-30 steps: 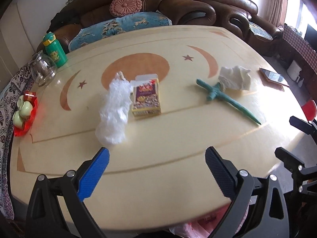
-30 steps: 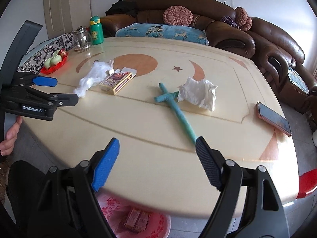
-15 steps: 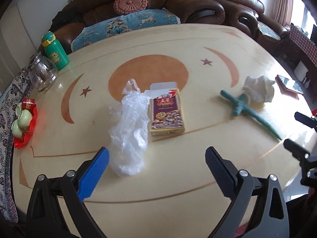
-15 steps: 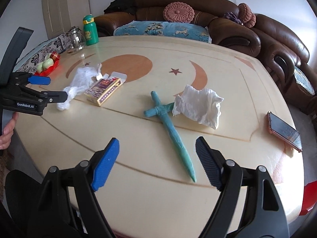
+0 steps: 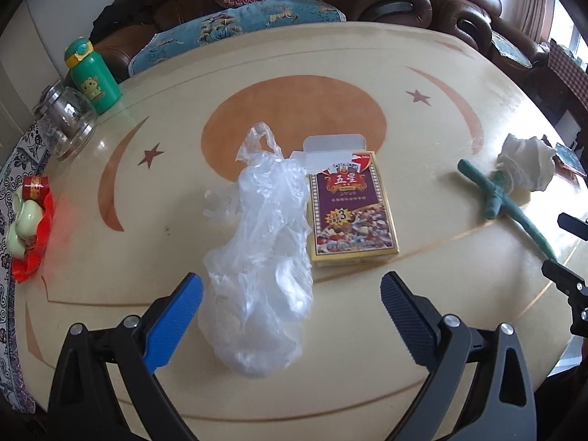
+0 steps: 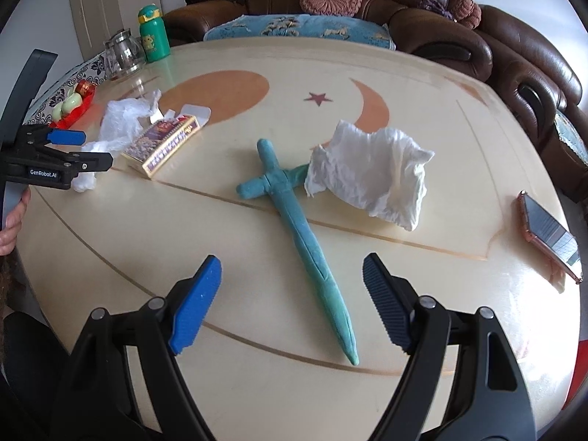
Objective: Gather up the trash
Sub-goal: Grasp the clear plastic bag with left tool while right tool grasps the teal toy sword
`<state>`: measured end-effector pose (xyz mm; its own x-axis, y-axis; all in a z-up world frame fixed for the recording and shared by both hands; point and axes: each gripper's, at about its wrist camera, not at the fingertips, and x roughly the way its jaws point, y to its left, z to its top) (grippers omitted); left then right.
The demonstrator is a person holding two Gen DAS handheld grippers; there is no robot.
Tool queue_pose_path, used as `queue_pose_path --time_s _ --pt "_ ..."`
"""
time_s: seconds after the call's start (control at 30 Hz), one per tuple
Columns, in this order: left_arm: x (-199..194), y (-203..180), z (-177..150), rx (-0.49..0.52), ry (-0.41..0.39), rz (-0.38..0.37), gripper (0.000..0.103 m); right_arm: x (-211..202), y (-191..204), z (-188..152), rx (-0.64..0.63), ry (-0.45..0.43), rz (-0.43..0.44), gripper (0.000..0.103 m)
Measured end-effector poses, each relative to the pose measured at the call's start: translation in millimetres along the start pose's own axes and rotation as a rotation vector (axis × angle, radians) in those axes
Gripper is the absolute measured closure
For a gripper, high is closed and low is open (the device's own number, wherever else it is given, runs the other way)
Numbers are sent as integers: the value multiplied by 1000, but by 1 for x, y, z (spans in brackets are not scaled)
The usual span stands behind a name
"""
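The surface [image 5: 422, 349] is carrying everything. The plastic bag [image 5: 261, 257] is lying crumpled between the wide-spread fingers of the left claw [image 5: 290, 316], with the card box [image 5: 351, 209] touching it just ahead and right. The bag is likely slipping or dragging that box if pinched loosely. The right claw [image 6: 292, 301] is gaping wide over the teal toy sword [image 6: 305, 231], risking grabbing it rather than the tissue [image 6: 371, 172] ahead and right.
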<state>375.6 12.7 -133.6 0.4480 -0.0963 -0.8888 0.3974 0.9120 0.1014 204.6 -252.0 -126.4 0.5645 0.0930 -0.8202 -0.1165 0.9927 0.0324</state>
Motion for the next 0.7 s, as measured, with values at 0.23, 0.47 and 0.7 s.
queue_pose_path --time_s 0.23,0.47,0.7 --pt "15 5 5 19 9 -11 8 14 -3 1 -10 39 30 25" --pt "28 16 8 21 32 -29 8 23 0 1 -28 61 35 25" --pt "36 22 7 28 34 -47 8 30 1 1 -40 81 43 25"
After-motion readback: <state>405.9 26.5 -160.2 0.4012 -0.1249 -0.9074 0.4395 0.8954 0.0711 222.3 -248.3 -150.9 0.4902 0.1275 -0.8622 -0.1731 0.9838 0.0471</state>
